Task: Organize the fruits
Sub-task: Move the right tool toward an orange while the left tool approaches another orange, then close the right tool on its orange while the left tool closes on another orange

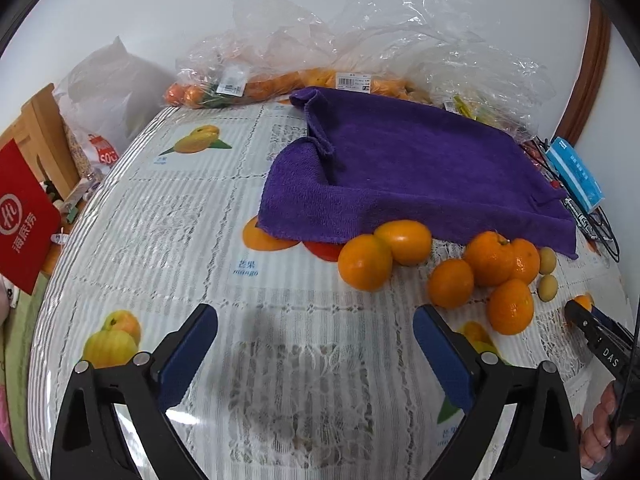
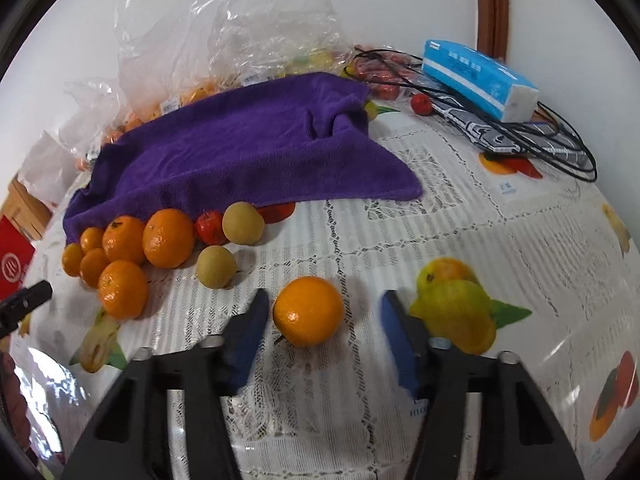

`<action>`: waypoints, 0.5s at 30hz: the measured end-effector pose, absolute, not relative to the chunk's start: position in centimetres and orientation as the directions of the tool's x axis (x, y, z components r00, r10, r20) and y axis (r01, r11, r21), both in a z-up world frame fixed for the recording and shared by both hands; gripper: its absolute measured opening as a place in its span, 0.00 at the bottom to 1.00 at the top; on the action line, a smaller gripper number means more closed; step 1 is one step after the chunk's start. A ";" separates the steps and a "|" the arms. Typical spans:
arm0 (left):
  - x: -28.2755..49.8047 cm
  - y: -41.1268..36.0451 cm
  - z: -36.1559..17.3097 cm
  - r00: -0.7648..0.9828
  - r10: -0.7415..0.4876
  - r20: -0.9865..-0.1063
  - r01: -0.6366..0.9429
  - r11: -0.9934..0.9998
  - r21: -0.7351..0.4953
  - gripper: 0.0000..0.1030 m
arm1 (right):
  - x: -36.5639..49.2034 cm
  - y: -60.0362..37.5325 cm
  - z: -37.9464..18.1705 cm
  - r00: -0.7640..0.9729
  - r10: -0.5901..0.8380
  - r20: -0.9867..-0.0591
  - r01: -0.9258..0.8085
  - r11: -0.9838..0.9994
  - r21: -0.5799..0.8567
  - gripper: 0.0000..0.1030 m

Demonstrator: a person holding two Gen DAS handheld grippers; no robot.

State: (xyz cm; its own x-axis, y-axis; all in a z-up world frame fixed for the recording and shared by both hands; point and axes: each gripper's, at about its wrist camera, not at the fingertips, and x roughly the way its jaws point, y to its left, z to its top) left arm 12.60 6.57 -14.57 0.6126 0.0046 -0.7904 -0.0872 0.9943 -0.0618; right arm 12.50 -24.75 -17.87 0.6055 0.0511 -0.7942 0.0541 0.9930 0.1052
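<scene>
A purple towel (image 1: 404, 168) lies on the fruit-print tablecloth, also in the right wrist view (image 2: 240, 152). Several oranges (image 1: 492, 258) and two small tan fruits (image 1: 547, 259) sit along its near edge; in the right wrist view they show as an orange cluster (image 2: 168, 238), two tan fruits (image 2: 243, 223) and a small red fruit (image 2: 210, 227). My right gripper (image 2: 322, 316) is open, with a single orange (image 2: 308, 311) between its fingers, resting on the table. It shows at the right edge of the left wrist view (image 1: 582, 314). My left gripper (image 1: 316, 336) is open and empty over bare cloth.
Clear plastic bags of fruit (image 1: 256, 80) line the back edge by the wall. A blue tissue pack (image 2: 480, 76), black cables (image 2: 552, 140) and small red fruits (image 2: 422, 103) lie at the back right. A red card (image 1: 24, 216) stands beyond the table's left edge.
</scene>
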 end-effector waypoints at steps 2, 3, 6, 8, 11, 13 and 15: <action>13.1 6.4 -14.7 0.618 0.003 -0.786 -0.083 0.995 -0.061 0.89 | 12.5 -24.6 -17.9 0.614 0.033 -0.789 0.051 0.995 0.081 0.41; 13.6 6.3 -14.8 0.619 0.003 -0.785 -0.078 0.995 -0.058 0.87 | 12.5 -24.5 -17.9 0.619 0.024 -0.785 0.049 0.996 0.069 0.39; 14.6 5.8 -15.4 0.613 -0.008 -0.790 -0.057 0.997 -0.054 0.75 | 12.5 -24.7 -18.0 0.622 0.022 -0.783 0.042 0.997 0.061 0.38; 15.2 5.5 -15.9 0.603 -0.008 -0.798 -0.047 0.998 -0.046 0.67 | 12.5 -24.9 -18.0 0.623 0.028 -0.781 0.045 0.996 0.071 0.38; 15.8 5.2 -16.5 0.599 -0.024 -0.800 -0.037 0.998 -0.057 0.58 | 12.4 -24.8 -18.0 0.624 0.022 -0.782 0.054 0.996 0.070 0.38; 15.8 5.1 -16.5 0.616 -0.023 -0.788 -0.031 0.998 -0.053 0.52 | 12.5 -24.7 -18.1 0.623 0.015 -0.782 0.055 0.996 0.063 0.38; 15.9 4.9 -16.6 0.623 -0.046 -0.781 -0.011 0.998 -0.068 0.44 | 12.5 -24.6 -18.1 0.622 0.009 -0.783 0.057 0.997 0.057 0.38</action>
